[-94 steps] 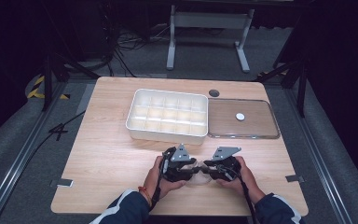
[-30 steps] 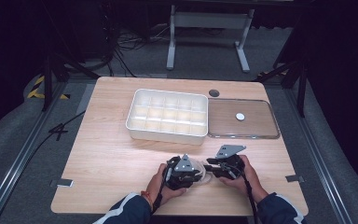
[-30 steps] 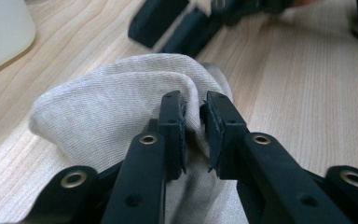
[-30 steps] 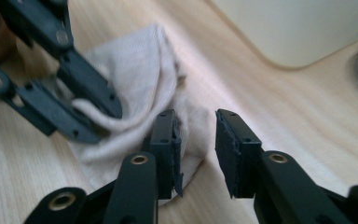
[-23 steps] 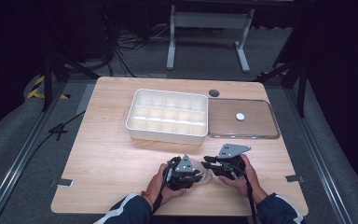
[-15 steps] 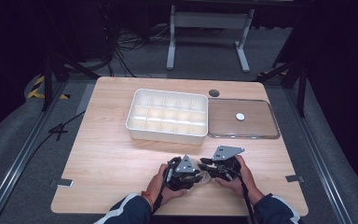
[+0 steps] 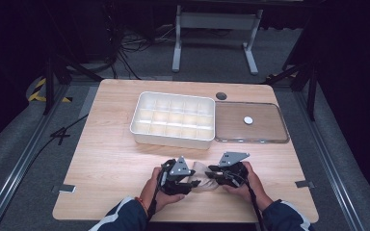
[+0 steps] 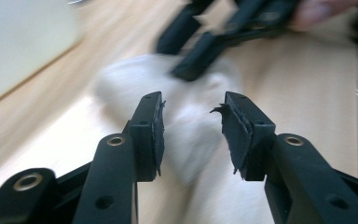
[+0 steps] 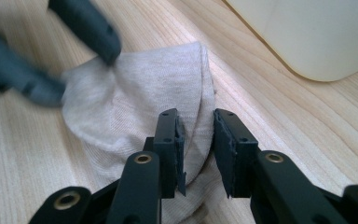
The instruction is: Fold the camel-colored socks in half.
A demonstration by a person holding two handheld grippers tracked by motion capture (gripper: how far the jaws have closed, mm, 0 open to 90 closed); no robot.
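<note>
The sock [image 9: 135,107], pale grey, lies bunched on the table [image 7: 101,159] near your edge, in front of the tray [image 7: 173,118]. Your right gripper [image 9: 196,144] pinches a fold of it, likely to anchor that end. Your left gripper [image 8: 191,126] has just been opening; its jaws stand apart with the sock between them, pads clear, probably to regrip. The left gripper view is blurred, so the sock's shape is hard to read. In the high view your grippers hide most of it.

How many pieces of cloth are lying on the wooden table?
1. A single light beige knitted cloth lies near the table's front edge, between the left gripper and the right gripper. Further folds or pieces beneath it may be hidden.
</note>
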